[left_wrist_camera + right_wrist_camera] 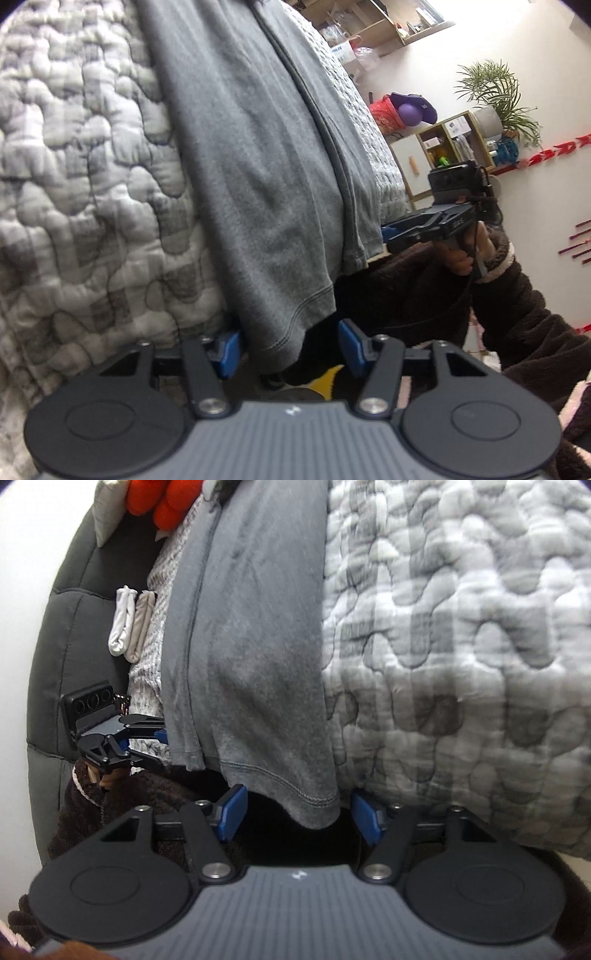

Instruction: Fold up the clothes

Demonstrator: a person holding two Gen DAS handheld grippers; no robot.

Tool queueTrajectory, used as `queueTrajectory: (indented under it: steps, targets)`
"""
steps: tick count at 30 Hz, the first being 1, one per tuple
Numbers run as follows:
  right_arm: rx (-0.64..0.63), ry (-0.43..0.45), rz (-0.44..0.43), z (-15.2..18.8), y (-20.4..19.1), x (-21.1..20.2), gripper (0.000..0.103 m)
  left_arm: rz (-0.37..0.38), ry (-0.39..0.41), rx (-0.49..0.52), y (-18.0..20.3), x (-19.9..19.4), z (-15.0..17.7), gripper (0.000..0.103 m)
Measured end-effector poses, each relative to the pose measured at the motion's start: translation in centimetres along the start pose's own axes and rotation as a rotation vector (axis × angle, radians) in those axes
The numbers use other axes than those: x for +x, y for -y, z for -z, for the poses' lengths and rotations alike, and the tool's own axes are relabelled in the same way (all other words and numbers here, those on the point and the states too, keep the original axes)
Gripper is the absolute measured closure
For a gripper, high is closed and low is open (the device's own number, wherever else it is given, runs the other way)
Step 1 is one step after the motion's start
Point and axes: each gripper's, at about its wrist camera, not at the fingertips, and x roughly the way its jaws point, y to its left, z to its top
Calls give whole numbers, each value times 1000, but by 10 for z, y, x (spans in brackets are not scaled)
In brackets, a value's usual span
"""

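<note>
Shirt (258,166) hem — between open jaws

A folded garment (258,166) lies on a quilt (74,166) across the bed, its near corners hanging over the edge. The left tool (290,347) and right tool (295,818) sit at opposite corners, each straddling a hem corner, fingers apart.

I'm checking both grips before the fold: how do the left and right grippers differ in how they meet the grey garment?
The left gripper has the hem corner of the grey garment toward its left finger; the right gripper has its corner toward the right finger. The quilt lies left of the left gripper, right of the right one. Both are open, pads apart, each straddling a hem corner.
</note>
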Motion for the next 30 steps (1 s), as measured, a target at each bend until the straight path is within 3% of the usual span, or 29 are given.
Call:
queueTrajectory:
  steps: [2, 4, 7, 10, 12, 21, 30]
  targets:
    - [-2, -16, 18, 0, -4, 6, 37, 1, -23, -11, 1, 5, -2, 54]
    - [-16, -30, 42, 0, -8, 12, 40, -10, -45, -13, 4, 10, -5, 66]
    - [-32, -41, 65, 1, -11, 19, 64, -26, -56, -1, 14, 17, -9, 81]
    - [-54, -39, 61, 3, -11, 22, 75, -24, -41, 7, 23, 20, -11, 85]
    - [-78, -33, 39, 5, -12, 21, 89, -25, -30, 10, 29, 20, -11, 87]
    - [-155, 57, -59, 9, -25, 5, 91, 13, 49, 41, 47, 14, -14, 89]
    - [-182, 206, -142, 0, -42, -19, 93, 133, 243, 12, 60, 6, -17, 89]
